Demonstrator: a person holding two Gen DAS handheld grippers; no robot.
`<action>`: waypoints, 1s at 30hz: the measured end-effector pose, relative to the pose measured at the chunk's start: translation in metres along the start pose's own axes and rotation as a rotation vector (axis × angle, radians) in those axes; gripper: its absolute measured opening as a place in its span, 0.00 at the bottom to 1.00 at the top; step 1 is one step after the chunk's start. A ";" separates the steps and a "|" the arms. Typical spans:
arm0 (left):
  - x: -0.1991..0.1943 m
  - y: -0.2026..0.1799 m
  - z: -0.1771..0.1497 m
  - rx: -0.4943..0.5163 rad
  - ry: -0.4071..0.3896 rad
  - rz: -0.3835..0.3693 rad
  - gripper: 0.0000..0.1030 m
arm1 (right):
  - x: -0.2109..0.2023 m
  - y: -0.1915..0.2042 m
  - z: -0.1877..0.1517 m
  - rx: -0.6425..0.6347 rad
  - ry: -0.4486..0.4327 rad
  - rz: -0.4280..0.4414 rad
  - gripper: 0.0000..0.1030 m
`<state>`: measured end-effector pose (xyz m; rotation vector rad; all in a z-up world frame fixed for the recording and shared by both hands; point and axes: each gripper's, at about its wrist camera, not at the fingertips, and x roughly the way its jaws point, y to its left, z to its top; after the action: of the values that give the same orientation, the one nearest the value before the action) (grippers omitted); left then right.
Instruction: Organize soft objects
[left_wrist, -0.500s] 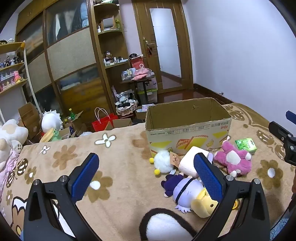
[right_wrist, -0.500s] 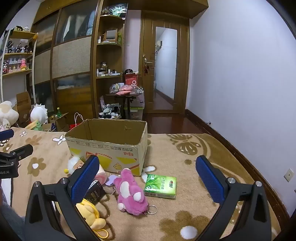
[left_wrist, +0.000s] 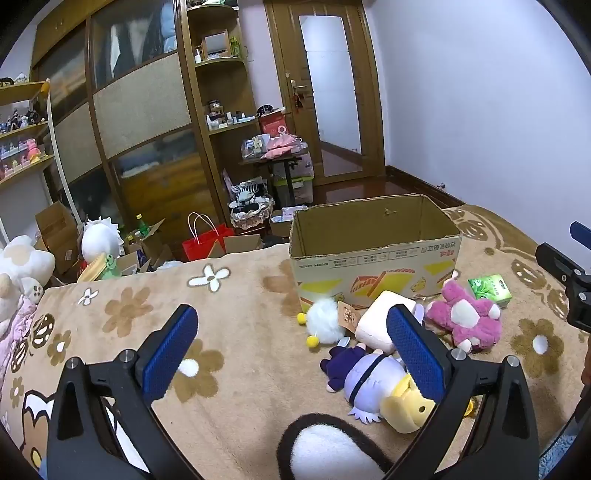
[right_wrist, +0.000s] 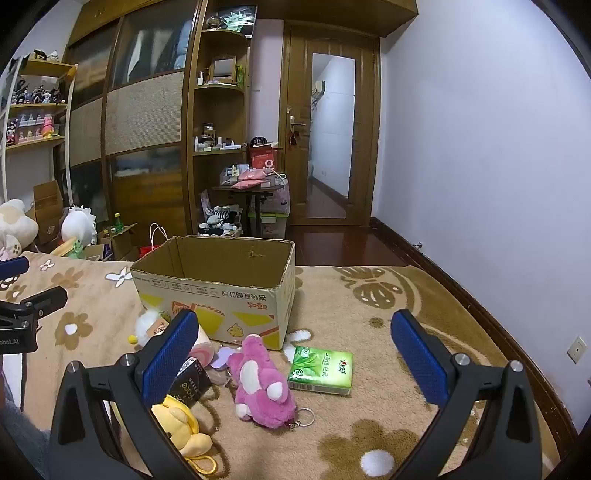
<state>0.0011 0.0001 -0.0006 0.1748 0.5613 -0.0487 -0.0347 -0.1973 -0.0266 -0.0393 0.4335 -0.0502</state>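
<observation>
We see a bed under a tan flowered blanket (right_wrist: 369, 295). On it lie an open cardboard box (right_wrist: 221, 295), a pink plush (right_wrist: 262, 384), a green tissue pack (right_wrist: 321, 369), a yellow plush (right_wrist: 177, 424) and a white pom-pom toy (left_wrist: 325, 321).

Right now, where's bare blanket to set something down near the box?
Free: blanket right of the cardboard box, past the green tissue pack; also the flowered stretch left of the box. Crowded: in front of the box, around the pink plush, yellow plush, white pom-pom.
</observation>
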 end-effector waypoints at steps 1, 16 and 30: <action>0.000 0.000 0.000 0.001 -0.001 -0.001 0.98 | 0.000 -0.001 0.000 0.000 0.000 0.002 1.00; -0.001 -0.001 -0.003 0.006 -0.005 0.005 0.98 | 0.000 -0.001 0.000 0.002 0.003 0.004 1.00; -0.001 -0.001 -0.003 0.007 -0.005 0.004 0.98 | 0.000 -0.001 -0.001 0.002 0.006 0.004 1.00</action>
<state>-0.0020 -0.0005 -0.0027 0.1831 0.5558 -0.0473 -0.0350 -0.1984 -0.0273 -0.0363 0.4393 -0.0471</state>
